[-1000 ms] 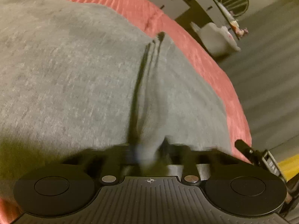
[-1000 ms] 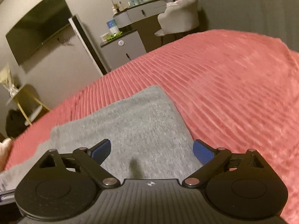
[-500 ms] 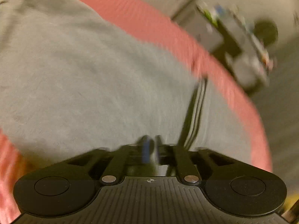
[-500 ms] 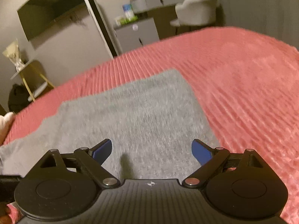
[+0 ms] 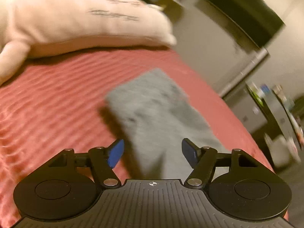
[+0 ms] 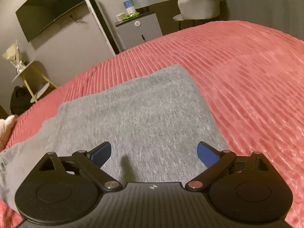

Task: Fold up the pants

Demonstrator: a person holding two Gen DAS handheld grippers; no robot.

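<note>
A: Left view first. The left tongs (image 5: 152,154) have just been opening, and now they stand wide with nothing between them. The pants (image 5: 157,110) lie grey and blurred on the red bed (image 5: 53,95), running away from the tongs.

B: A pillow (image 5: 76,19) behind carries dark script, too smeared to read.

A: Over to the right view. The right tongs (image 6: 153,153) gape wide above the pants (image 6: 136,117), gripping nothing.

B: The cloth lies flat with straight edges, so I'd judge at least one fold done, with more perhaps left. No brand is readable anywhere.
</note>
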